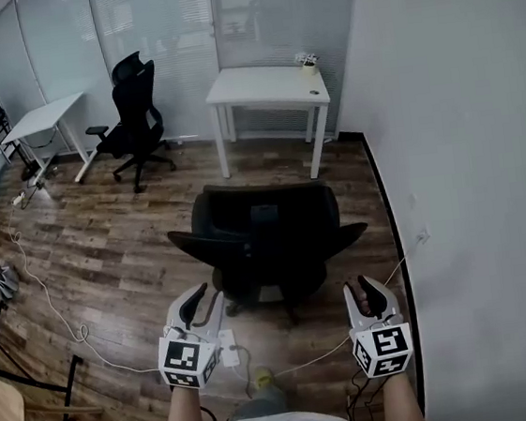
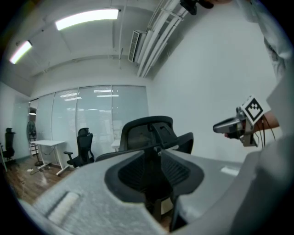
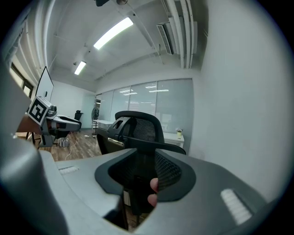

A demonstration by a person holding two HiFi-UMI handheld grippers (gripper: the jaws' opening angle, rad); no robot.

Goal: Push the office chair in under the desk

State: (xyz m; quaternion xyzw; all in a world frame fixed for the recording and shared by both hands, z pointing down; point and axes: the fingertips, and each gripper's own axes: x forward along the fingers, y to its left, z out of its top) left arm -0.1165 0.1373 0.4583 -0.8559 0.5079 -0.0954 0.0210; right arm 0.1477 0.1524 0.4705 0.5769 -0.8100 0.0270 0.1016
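Observation:
The black office chair (image 1: 266, 237) stands on the wood floor with its back toward me, well short of the white desk (image 1: 268, 89) by the glass wall. My left gripper (image 1: 200, 299) hangs just behind the chair's left side and my right gripper (image 1: 366, 289) just behind its right side. Neither touches the chair. Both stand open with nothing between their fingers. The left gripper view looks between the jaws at the chair's mesh back (image 2: 149, 133), with the right gripper (image 2: 239, 124) off to the side. In the right gripper view the chair (image 3: 140, 133) fills the middle.
A white wall (image 1: 462, 135) runs close along the right. A second black chair (image 1: 135, 120) and another white desk (image 1: 41, 122) stand at the back left. Cables and a power strip (image 1: 227, 346) lie on the floor near my feet. A small plant (image 1: 307, 61) sits on the desk.

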